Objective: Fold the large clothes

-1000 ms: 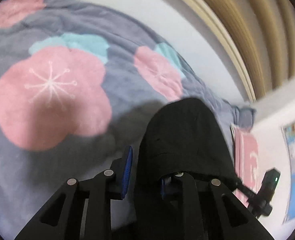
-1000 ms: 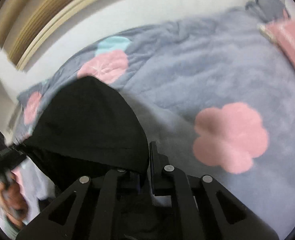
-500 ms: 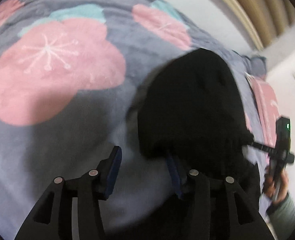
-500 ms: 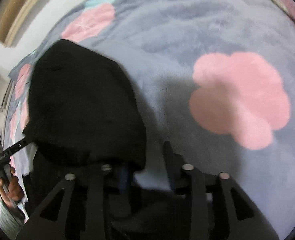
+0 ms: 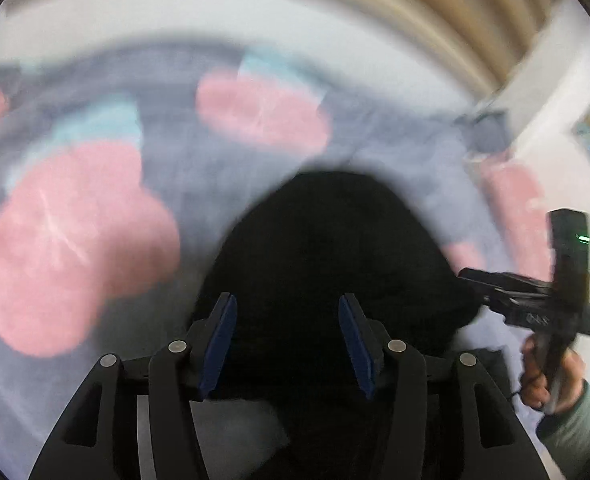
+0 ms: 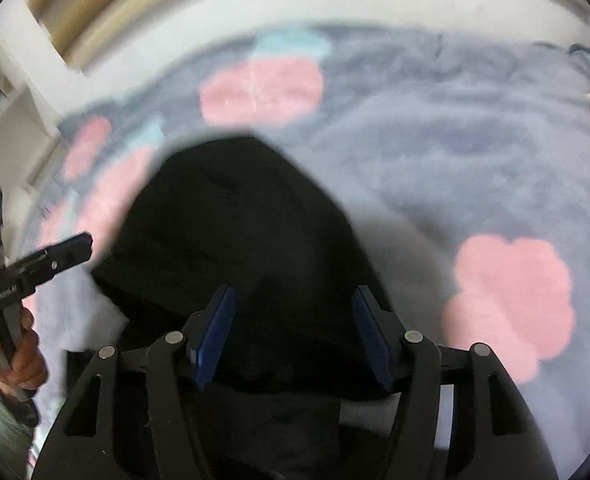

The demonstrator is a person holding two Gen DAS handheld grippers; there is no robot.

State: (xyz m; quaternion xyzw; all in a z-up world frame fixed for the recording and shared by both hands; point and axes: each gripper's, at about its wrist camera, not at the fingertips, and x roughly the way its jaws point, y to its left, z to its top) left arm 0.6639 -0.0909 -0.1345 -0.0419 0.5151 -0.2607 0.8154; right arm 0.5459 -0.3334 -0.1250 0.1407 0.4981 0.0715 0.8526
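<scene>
Garment (image 5: 327,248): black, large, lying in a rounded heap on the blanket (image 5: 199,184). Its shape reads as a hood or a folded end, but the blur in both views leaves that unsettled. One dark fold trails back from the heap under the cameras.

Blanket: grey plush, pink flowers with pale blue patches. It spreads all round the garment. Seen from the right wrist (image 6: 475,152), one pink flower lies to the right of the garment and others to its left and beyond it.

Left gripper (image 5: 287,340): jaws spread wide, blue pads (image 5: 219,340) facing each other, nothing between them. It is held over the near edge of the garment; whether the tips touch the cloth cannot be told. From the right wrist it appears to the left of the garment (image 6: 71,250), gripped in a hand (image 6: 19,356).

Right gripper (image 6: 293,336): jaws likewise spread wide, blue pads (image 6: 215,336) apart, grasping nothing, held over the near edge of the garment (image 6: 231,248). From the left wrist it appears to the right of the garment (image 5: 479,280), gripped in a hand (image 5: 551,380).

Wall (image 5: 135,12): white, beyond the blanket.

Curtain (image 5: 467,4): beige, pleated, beyond the wall.
</scene>
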